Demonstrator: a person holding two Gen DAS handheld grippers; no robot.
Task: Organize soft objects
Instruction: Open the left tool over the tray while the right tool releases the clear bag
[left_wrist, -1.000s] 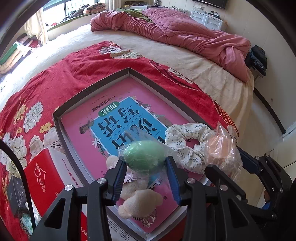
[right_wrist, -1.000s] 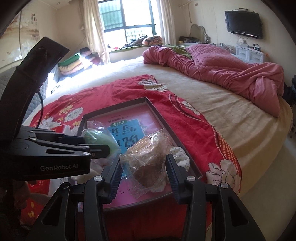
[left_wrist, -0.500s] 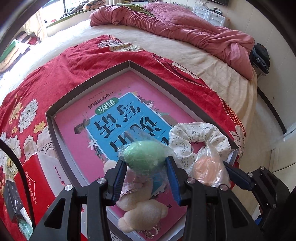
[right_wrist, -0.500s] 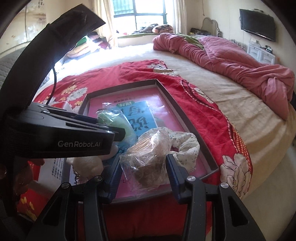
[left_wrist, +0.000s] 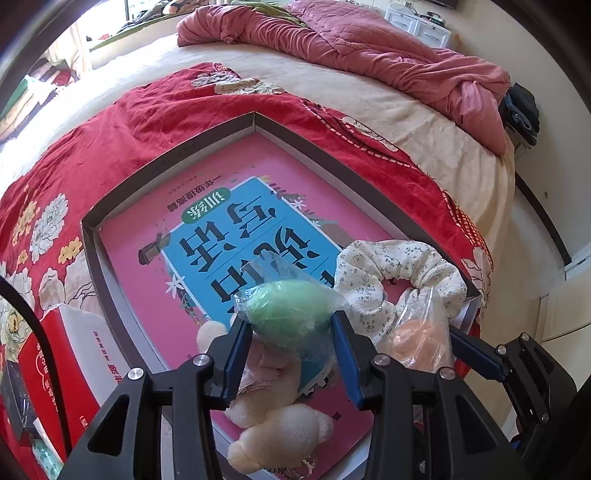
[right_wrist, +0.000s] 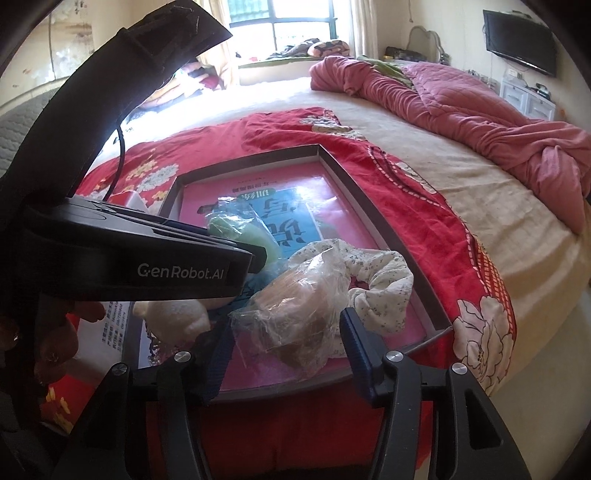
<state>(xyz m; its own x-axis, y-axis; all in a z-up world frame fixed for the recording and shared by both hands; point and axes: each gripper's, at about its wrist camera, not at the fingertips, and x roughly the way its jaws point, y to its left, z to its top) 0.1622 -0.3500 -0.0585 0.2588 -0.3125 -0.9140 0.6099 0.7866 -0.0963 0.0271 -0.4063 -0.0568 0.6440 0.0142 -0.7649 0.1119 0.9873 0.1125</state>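
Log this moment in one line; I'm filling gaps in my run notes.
left gripper: shut on green bagged sponge | right gripper: jaws opening around orange bagged sponge | both over shallow grey tray | white floral scrunchie in tray

The left gripper (right_wrist: 255, 254), seen side-on in the right wrist view, carries the brand "GenRobot.AI" in pale letters along its black body.

A pink book (left_wrist: 147, 258) lying in the shallow dark-rimmed tray (left_wrist: 173, 155) bears large black Chinese characters on its blue panel, upside down in both views and partly hidden by the soft things lying on it. On the green oval near the far end of the panel the two characters read "训练". A line of small characters runs above that, too small to read with certainty.

The red and white carton (left_wrist: 74, 354) beside the tray has small red Chinese print on its white side, too fine to make out.
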